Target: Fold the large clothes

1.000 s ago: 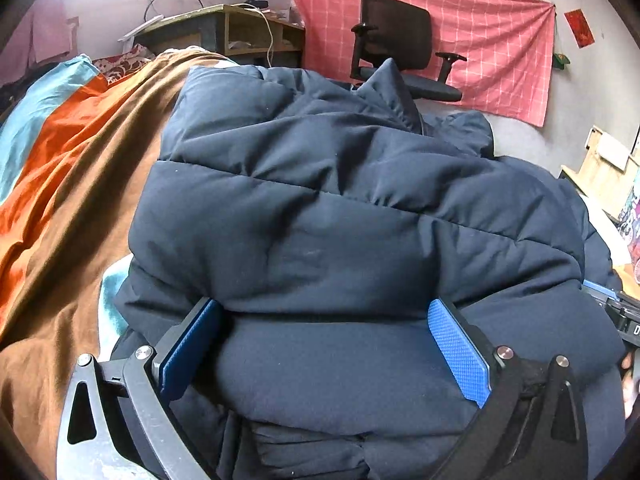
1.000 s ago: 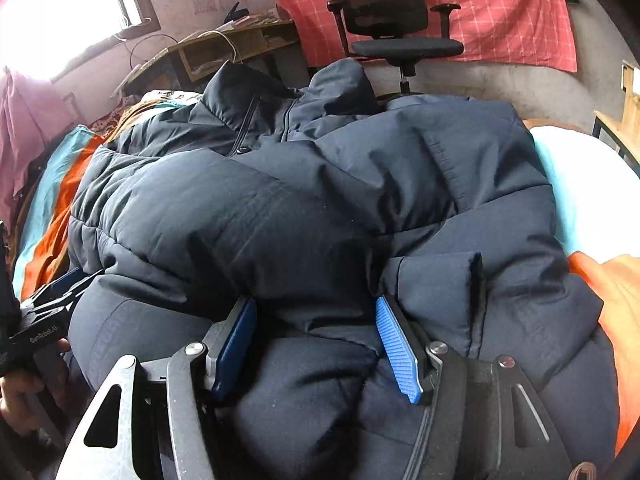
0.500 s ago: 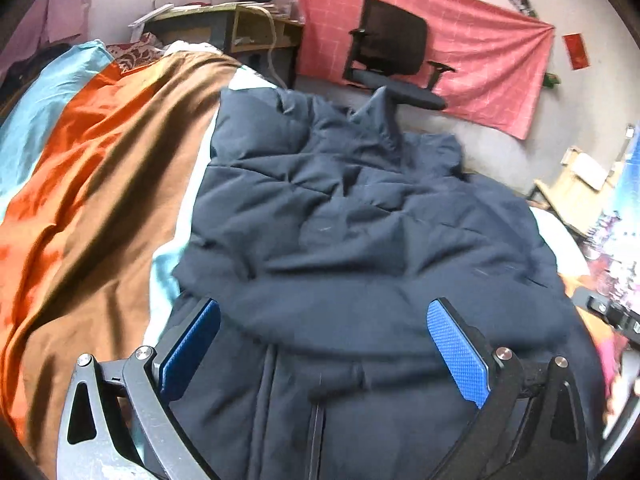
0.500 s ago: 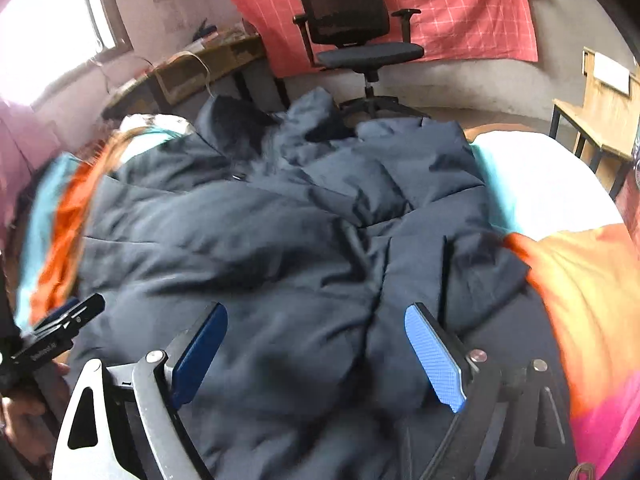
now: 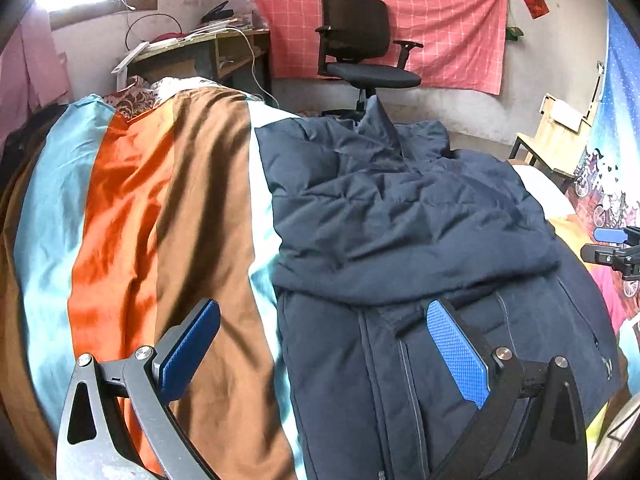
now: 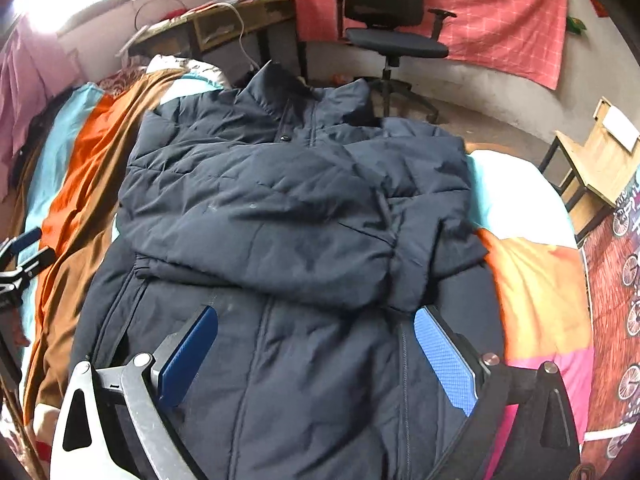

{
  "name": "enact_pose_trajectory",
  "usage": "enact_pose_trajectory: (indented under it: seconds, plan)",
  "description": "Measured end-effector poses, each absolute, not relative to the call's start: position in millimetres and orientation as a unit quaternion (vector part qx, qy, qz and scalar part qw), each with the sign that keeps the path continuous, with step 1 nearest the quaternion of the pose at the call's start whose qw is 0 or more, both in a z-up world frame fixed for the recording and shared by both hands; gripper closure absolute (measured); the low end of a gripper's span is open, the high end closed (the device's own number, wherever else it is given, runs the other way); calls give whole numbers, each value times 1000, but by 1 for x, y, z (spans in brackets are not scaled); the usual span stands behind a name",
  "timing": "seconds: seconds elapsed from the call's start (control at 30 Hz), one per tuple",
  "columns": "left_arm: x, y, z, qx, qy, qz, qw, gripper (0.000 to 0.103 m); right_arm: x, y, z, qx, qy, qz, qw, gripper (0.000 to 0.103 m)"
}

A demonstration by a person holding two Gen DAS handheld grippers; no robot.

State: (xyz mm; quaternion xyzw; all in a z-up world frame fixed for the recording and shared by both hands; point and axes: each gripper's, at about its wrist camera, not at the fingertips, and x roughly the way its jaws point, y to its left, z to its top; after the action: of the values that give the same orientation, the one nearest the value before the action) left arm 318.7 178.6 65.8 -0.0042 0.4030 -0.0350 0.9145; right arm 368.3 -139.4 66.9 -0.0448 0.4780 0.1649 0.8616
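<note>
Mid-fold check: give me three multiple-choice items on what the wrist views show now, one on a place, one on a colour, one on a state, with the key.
1. Where does the jacket lie?
A. on the striped bedspread
B. on the office chair
C. on the floor

2. What colour is the cloth hung on the wall behind the chair?
A. green
B. red
C. white

3. How does the right hand-held gripper stand?
A. shut on a sleeve
B. shut on nothing
C. open above the jacket

Key: 1 A, bedspread shows on both sides of it; 2 B, red with a pale grid; 3 C, its jaws have just been opening and nothing is between the pads.
</note>
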Motion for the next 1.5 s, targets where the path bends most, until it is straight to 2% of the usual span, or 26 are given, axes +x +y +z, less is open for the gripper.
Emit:
enact_pose_trajectory:
  seconds: [0.23,0.43,0.8,1.03,1.1,1.13,1.17,1.2,1.23,1.27,1.33,1.37,1.5]
  plan:
    - [389,166,83,34,369,-22,929,1,415,-137,83,-13,463,156,873,3]
    - [486,148,82,1,319,-18,947,1,494,-147,85,20,436,135,890,3]
    - [661,112,44,-12,324,3,946,1,688,-152,37,91,400,154,899,4]
    - [695,126,22,-54,338,10,939,2,755,-131,1,131,442,161,873,9]
    - [695,132,18,-68,333,14,940,4,765,-126,-8,131,454,161,867,15]
    - [694,136,16,-80,333,10,940,15,768,-125,-11,130,458,160,865,19]
    - [693,140,15,-91,334,0,938,37,770,-125,-15,128,461,161,863,32]
    - [694,138,16,-93,338,-5,937,48,771,-124,-17,129,463,163,861,39]
    - [695,138,17,-89,345,-11,934,65,770,-126,-20,132,465,164,860,55]
    - [694,132,20,-82,347,-17,934,77,769,-128,-22,134,467,162,859,67]
    - [687,123,29,-68,339,-29,938,90,767,-131,-22,144,466,168,856,71]
    - [678,119,35,-60,330,-38,941,92,762,-133,-19,143,461,173,859,75]
    - [642,107,54,-16,292,-67,954,96,741,-134,0,120,438,195,870,82]
